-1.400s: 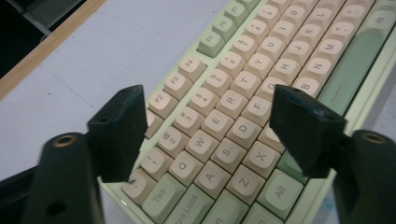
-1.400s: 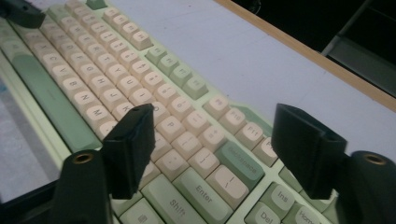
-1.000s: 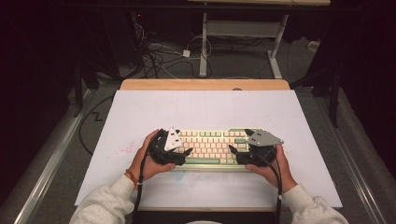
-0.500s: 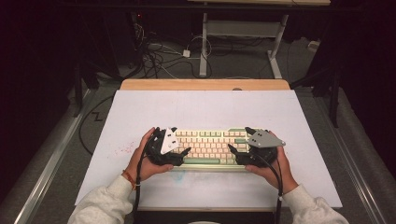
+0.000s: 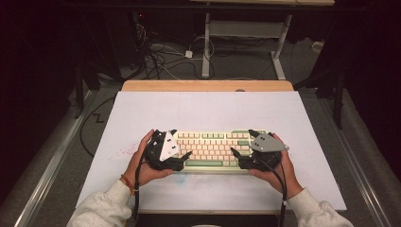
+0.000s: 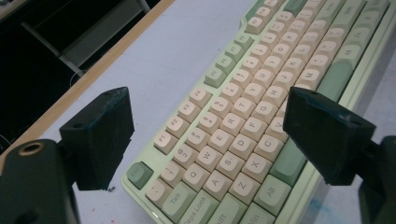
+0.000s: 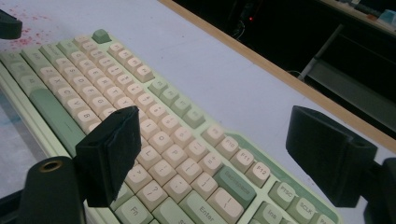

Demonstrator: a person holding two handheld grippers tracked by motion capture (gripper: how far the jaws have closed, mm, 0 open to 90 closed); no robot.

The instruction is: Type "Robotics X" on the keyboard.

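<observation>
High view: the keyboard (image 5: 211, 150) lies flat on the white surface (image 5: 208, 111), toward its near edge and roughly centred between the sides. Its long axis runs side to side, parallel to that near edge.

Left gripper (image 5: 171, 153) sits at the keyboard's left end, right gripper (image 5: 242, 152) at its right end; each is held in a hand, and the keyboard lies directly between them. Neither is clearly nearer; both stand at their own end.

Left gripper view: jaws wide apart, straddling the left end from far edge to near edge, with the Esc corner (image 6: 138, 171) just beside one jaw. No firm contact can be confirmed. Right gripper view: jaws likewise wide, spanning the right end (image 7: 233, 182), gripping nothing.

Judgement: the coming move turns on both jaw pairs closing across the keyboard's short width at opposite ends.

Beyond the surface's far wooden edge (image 5: 208, 85), cables (image 5: 161, 52) lie on the floor.
</observation>
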